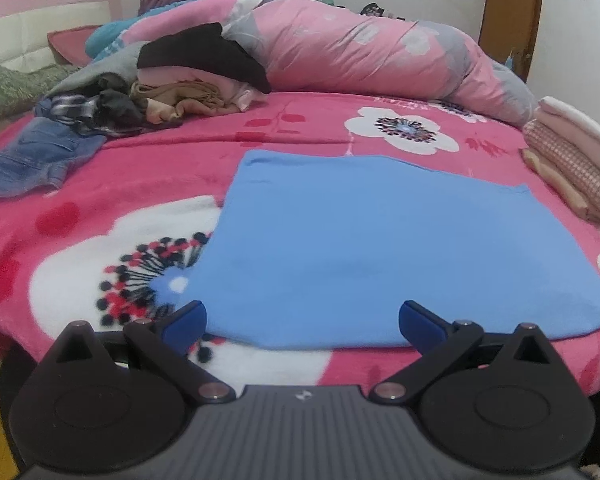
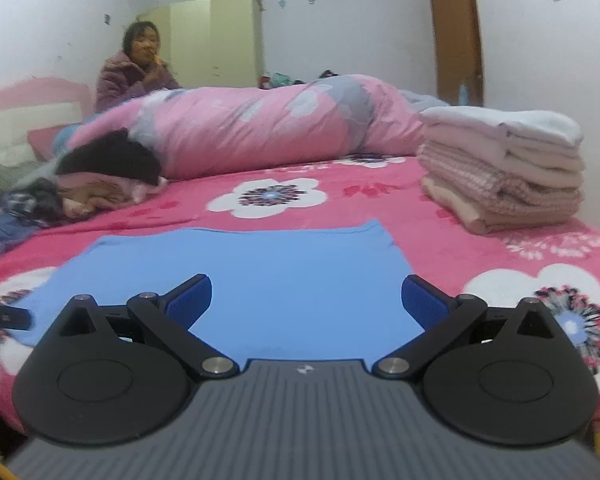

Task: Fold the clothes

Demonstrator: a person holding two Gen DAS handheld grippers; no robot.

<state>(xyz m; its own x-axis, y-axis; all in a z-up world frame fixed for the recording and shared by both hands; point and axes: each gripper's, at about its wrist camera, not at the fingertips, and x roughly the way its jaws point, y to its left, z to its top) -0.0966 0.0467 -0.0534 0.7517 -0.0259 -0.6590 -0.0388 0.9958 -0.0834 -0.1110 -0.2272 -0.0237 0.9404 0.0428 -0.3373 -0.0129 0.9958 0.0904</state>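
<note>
Person (image 2: 134, 72) appears only in right view, beyond blue garment (image 2: 260, 276).

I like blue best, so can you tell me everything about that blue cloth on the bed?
The blue cloth is plain light blue and looks soft, like knit or fleece. It lies flat and smooth on the pink flowery blanket, already folded into a neat, roughly four-sided shape with a seamed far edge. Both open claws, left and right, sit at its near edge, not gripping it. Nothing else touches it.
</note>
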